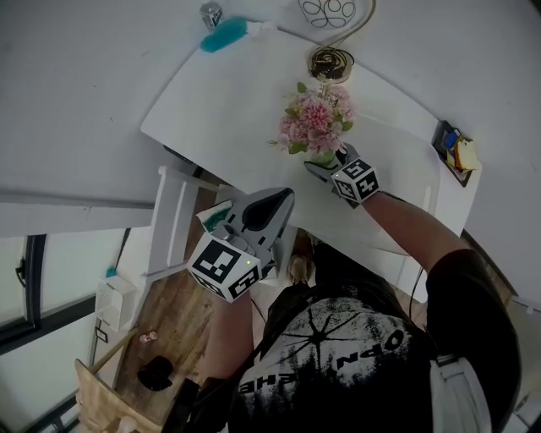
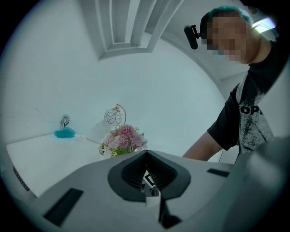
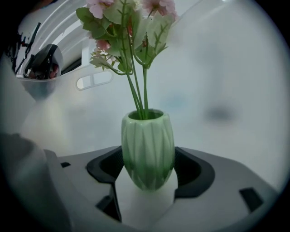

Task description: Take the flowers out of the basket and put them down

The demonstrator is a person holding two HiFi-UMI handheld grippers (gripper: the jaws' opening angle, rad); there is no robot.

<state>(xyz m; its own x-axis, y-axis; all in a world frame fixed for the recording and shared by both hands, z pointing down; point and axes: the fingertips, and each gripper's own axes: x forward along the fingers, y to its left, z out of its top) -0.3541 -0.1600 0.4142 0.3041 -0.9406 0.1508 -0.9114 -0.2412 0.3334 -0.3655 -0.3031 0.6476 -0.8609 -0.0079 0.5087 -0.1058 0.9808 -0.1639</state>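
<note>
Basket [image 1: 326,10] behind flowers [image 1: 314,123]; teal brush [image 1: 224,35] well apart.

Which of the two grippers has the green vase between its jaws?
The right gripper: the green vase with the pink flowers stands between its parted jaws. The left gripper has its jaws together, empty.

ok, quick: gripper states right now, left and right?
Left gripper: shut, empty.
Right gripper: open, with the green vase of pink flowers standing between its jaws.
</note>
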